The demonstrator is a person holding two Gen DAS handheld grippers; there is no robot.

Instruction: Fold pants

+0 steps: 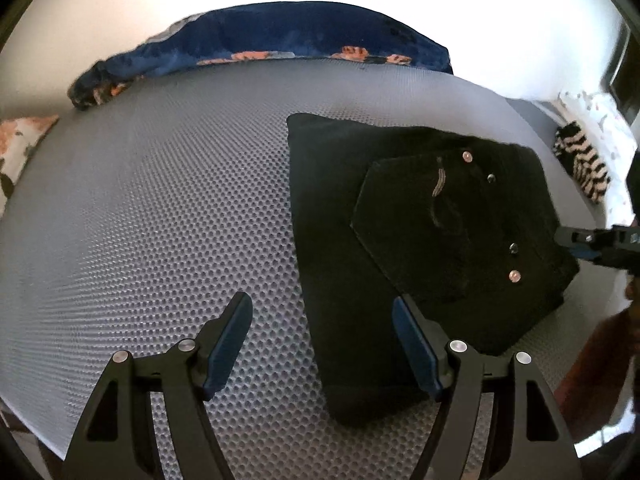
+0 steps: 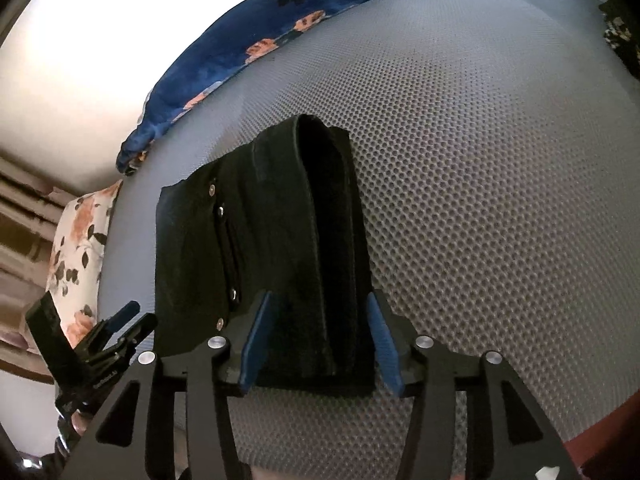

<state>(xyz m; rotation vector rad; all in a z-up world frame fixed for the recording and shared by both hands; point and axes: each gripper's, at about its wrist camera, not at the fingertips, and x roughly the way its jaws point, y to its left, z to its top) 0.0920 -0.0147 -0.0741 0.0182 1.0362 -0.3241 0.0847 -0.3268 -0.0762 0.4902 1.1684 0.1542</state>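
Note:
Black pants (image 1: pixel 400 240) lie folded into a compact stack on the grey mesh mattress (image 1: pixel 180 200), back pocket and rivets facing up. My left gripper (image 1: pixel 320 312) is open and empty, hovering at the stack's near left edge. In the right wrist view the pants (image 2: pixel 280 240) lie straight ahead, folded layers visible. My right gripper (image 2: pixel 320 320) is open, its fingers straddling the near end of the stack without closing on it. The right gripper also shows at the right edge of the left wrist view (image 1: pixel 592 244). The left gripper shows low left in the right wrist view (image 2: pixel 124 328).
A blue floral blanket (image 1: pixel 280 44) lies bunched along the far edge of the mattress. A floral pillow (image 2: pixel 80 248) sits at one side. A striped black-and-white cloth (image 1: pixel 584 164) lies at the right. A white wall stands behind.

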